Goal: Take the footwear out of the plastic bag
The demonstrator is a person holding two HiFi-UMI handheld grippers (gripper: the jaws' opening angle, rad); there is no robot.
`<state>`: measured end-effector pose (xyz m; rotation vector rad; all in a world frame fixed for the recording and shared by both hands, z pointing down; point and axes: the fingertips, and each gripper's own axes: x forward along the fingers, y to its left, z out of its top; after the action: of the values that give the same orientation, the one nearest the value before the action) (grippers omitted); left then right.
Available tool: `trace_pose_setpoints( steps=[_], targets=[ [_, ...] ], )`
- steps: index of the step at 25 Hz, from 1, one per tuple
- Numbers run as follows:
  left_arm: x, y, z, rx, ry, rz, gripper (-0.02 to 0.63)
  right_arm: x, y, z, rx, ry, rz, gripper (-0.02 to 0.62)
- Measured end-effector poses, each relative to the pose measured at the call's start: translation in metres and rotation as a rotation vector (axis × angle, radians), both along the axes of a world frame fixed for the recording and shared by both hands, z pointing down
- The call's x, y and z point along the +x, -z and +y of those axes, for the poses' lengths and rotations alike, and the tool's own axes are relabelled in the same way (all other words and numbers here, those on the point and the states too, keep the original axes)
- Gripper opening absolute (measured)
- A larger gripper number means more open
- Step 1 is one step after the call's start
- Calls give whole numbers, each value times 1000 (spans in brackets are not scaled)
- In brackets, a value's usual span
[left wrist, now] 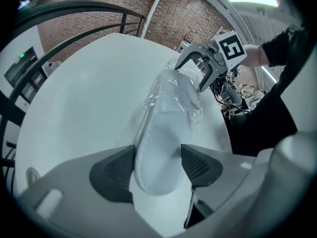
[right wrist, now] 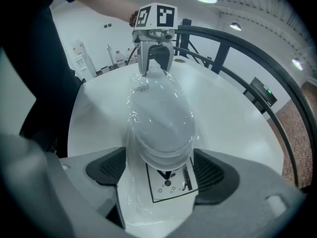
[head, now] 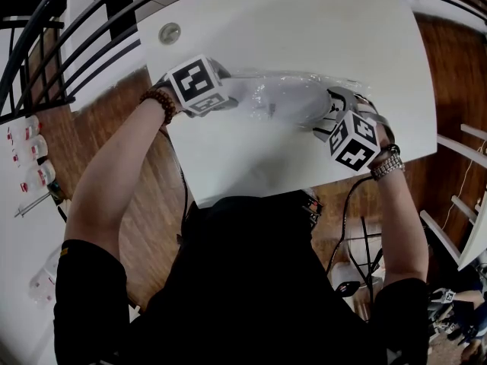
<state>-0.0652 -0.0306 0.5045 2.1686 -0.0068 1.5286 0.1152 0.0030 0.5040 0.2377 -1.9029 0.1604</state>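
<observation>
A clear plastic bag (head: pixel 281 97) holding white slippers lies on the white round table (head: pixel 304 29) between my two grippers. In the left gripper view, a white slipper's end (left wrist: pixel 158 152) sticks out of the bag's mouth (left wrist: pixel 176 98), and my left gripper (left wrist: pixel 157 170) has both pads against its sides. My right gripper (right wrist: pixel 159 172) is open and straddles the bag's other end (right wrist: pixel 158 113), where a printed label (right wrist: pixel 168 182) shows. Each gripper appears in the other's view: the right gripper (left wrist: pixel 198 71) and the left gripper (right wrist: pixel 155 66).
A black metal railing (head: pixel 46 36) curves round the table's far side. A round metal cap (head: pixel 169 33) sits in the tabletop at the far left. Bottles (head: pixel 30 150) stand on a white surface at left, and white furniture (head: pixel 464 204) stands at right on the wooden floor.
</observation>
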Motion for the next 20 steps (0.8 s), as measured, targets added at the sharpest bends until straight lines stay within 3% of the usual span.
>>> trace_pose_setpoints(
  steps=[20],
  targets=[
    [-15,8,-3,-7,72,17,221,11,-4,-2,17,-48,32,362]
  ],
)
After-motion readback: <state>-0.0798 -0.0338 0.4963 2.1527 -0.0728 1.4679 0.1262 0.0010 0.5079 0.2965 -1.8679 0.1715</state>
